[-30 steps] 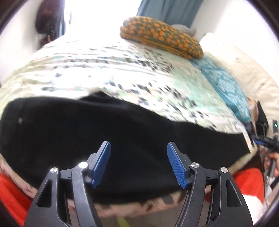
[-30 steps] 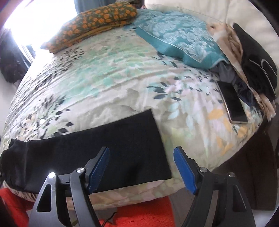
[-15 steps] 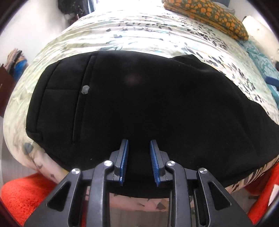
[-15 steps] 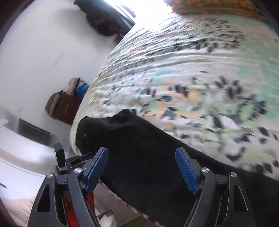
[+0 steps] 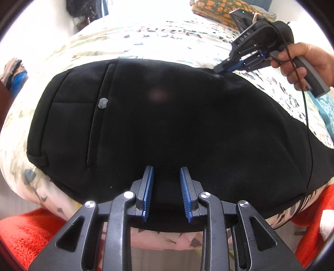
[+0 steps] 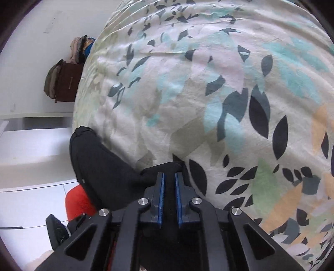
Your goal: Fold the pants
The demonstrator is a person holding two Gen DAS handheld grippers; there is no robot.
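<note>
Black pants lie flat across the near side of the bed, waistband to the left, with a grey button by the back pocket. My left gripper sits at their near edge, its blue pads closed on a fold of the black cloth. At the pants' far edge my right gripper, held by a hand, pinches the fabric. In the right wrist view that gripper is shut on a raised tuft of the pants.
The leaf-print bed cover stretches beyond the pants. An orange patterned pillow lies at the head. A red rug covers the floor below the bed edge. A brown cabinet stands by the wall. A black cable hangs over the pants.
My left gripper dropped to the pants' near edge and closed on the cloth. My right gripper swung over from the leg end to the far edge and closed on the fabric.
</note>
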